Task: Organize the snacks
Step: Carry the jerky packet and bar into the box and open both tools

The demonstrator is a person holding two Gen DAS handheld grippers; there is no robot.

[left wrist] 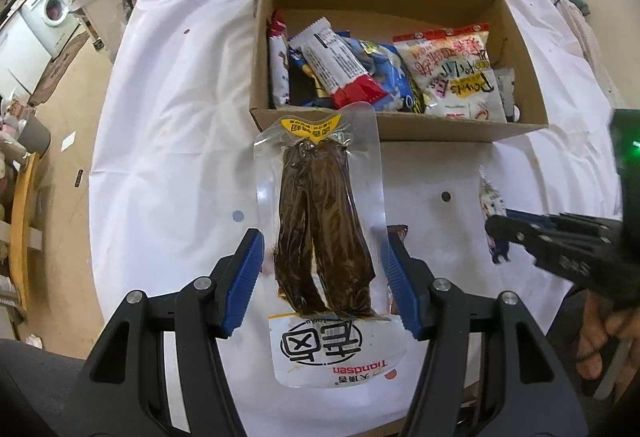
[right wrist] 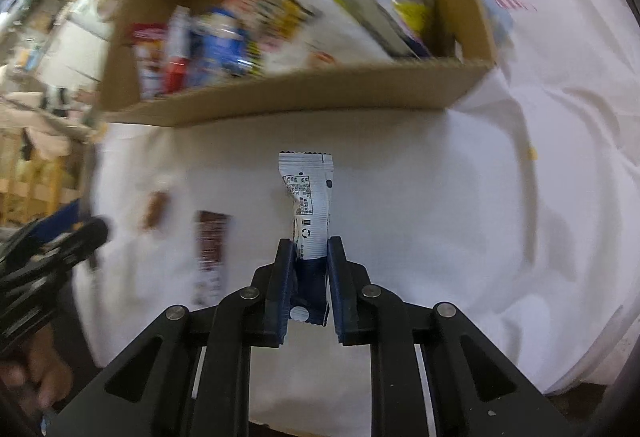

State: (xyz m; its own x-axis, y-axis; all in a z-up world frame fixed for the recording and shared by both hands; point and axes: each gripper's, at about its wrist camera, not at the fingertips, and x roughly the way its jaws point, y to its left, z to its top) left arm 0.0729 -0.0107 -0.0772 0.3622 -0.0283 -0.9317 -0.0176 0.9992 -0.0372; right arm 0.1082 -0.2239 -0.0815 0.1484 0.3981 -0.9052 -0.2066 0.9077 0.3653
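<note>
My left gripper (left wrist: 322,281) is shut on a clear vacuum pack of dark brown food (left wrist: 320,221), its blue pads pressing on the pack's two long edges. The pack's yellow-labelled end reaches the near wall of the cardboard box (left wrist: 396,129). Several snack packets fill that box, among them a white and red bar (left wrist: 340,65) and a white bag with a red top (left wrist: 456,69). My right gripper (right wrist: 311,257) is shut on a white and navy snack bar wrapper (right wrist: 308,197) that stands up above the white cloth. In front of it the box (right wrist: 280,97) is blurred.
A white cloth (left wrist: 168,141) covers the table. Two small brown packets (right wrist: 210,241) (right wrist: 154,211) lie on it left of the right gripper. A hand (left wrist: 600,337) holds the right tool. A washing machine (left wrist: 52,9) stands far left beyond the table edge.
</note>
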